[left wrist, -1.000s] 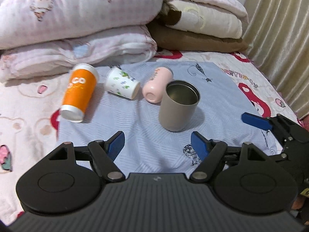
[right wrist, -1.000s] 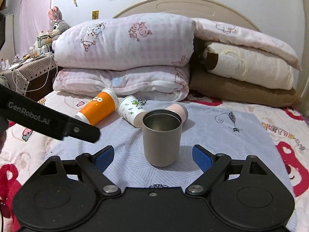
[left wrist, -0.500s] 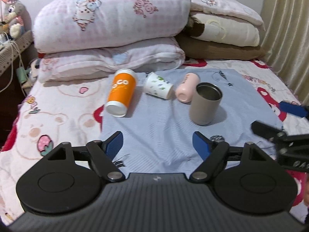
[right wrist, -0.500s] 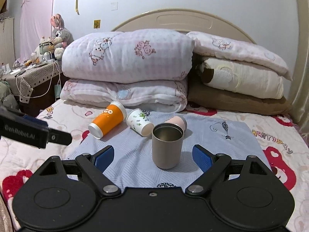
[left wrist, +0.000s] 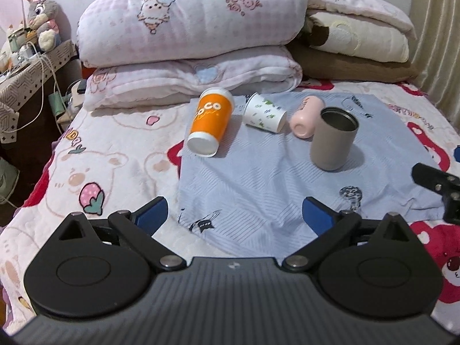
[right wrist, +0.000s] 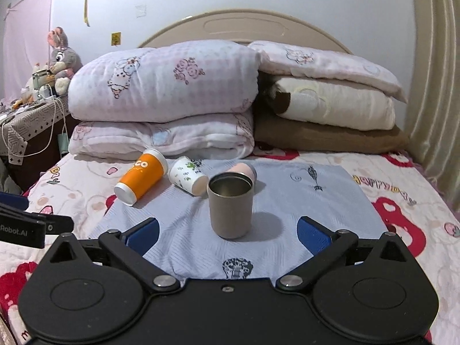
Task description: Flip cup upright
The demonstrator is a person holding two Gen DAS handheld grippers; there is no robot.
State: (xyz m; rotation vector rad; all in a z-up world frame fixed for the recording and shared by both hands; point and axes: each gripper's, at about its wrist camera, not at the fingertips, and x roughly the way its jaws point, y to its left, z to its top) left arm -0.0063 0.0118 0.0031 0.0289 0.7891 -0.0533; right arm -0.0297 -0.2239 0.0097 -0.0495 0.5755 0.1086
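Note:
A grey metal cup (left wrist: 333, 139) stands upright on the blue cloth (left wrist: 258, 184); it also shows in the right wrist view (right wrist: 231, 205). An orange cup (left wrist: 210, 125) (right wrist: 142, 176), a white leaf-print paper cup (left wrist: 264, 113) (right wrist: 188, 175) and a pink cup (left wrist: 305, 117) (right wrist: 244, 170) lie on their sides behind it. My left gripper (left wrist: 234, 215) is open and empty, well short of the cups. My right gripper (right wrist: 228, 233) is open and empty, just in front of the grey cup.
Folded quilts and pillows (right wrist: 164, 97) are stacked at the head of the bed. A side table with a plush rabbit (left wrist: 41, 14) and cables stands at the left. A curtain (right wrist: 434, 86) hangs at the right. The right gripper's tip (left wrist: 440, 184) shows at the left view's right edge.
Both grippers have pulled back and up from the cups, so the cups look smaller and farther. The grey cup stays upright. Both jaws stay open.

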